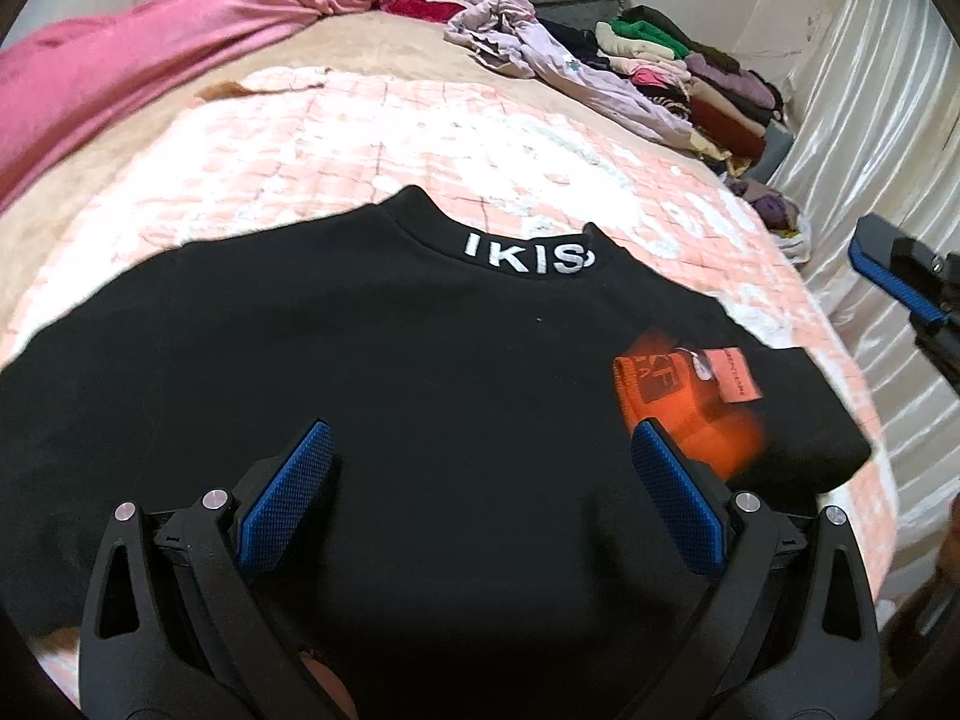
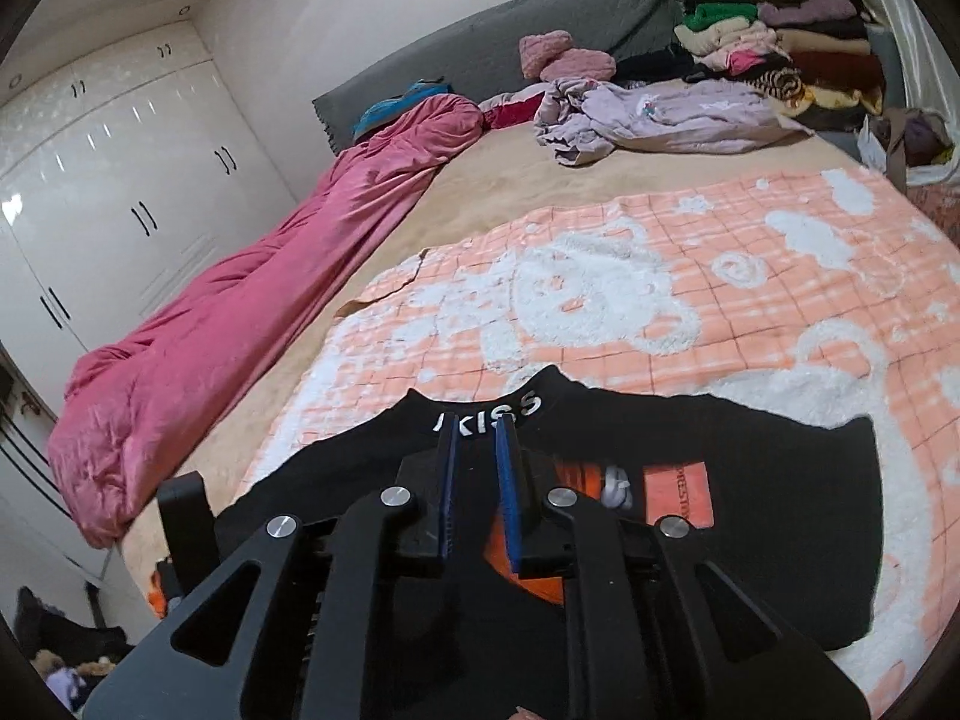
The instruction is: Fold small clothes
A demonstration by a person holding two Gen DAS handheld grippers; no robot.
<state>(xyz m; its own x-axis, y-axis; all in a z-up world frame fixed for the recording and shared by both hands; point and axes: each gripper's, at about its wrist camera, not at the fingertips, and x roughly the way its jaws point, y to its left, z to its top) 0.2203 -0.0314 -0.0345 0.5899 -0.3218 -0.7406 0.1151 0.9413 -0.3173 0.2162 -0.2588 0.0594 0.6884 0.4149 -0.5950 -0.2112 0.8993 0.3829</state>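
Observation:
A black sweatshirt (image 1: 390, 360) (image 2: 780, 510) with white letters on its collar lies flat on the peach checked blanket (image 1: 360, 138) (image 2: 720, 300), collar away from me. On its right part shows an orange patch (image 1: 672, 402) (image 2: 678, 498) with a hang tag (image 1: 735, 375). My left gripper (image 1: 480, 429) hovers open over the middle of the sweatshirt, with nothing between its blue pads. My right gripper (image 2: 477, 423) is over the sweatshirt near the collar. Its jaws stand a narrow gap apart and hold nothing. One of its fingers (image 1: 888, 270) shows at the right edge of the left wrist view.
A pink duvet (image 1: 150, 60) (image 2: 240, 300) lies along the bed's left side. A lilac garment (image 2: 660, 114) and a pile of folded clothes (image 1: 690, 78) (image 2: 780, 48) are at the far right. White wardrobe doors (image 2: 90, 180) stand left, a curtain (image 1: 870, 120) right.

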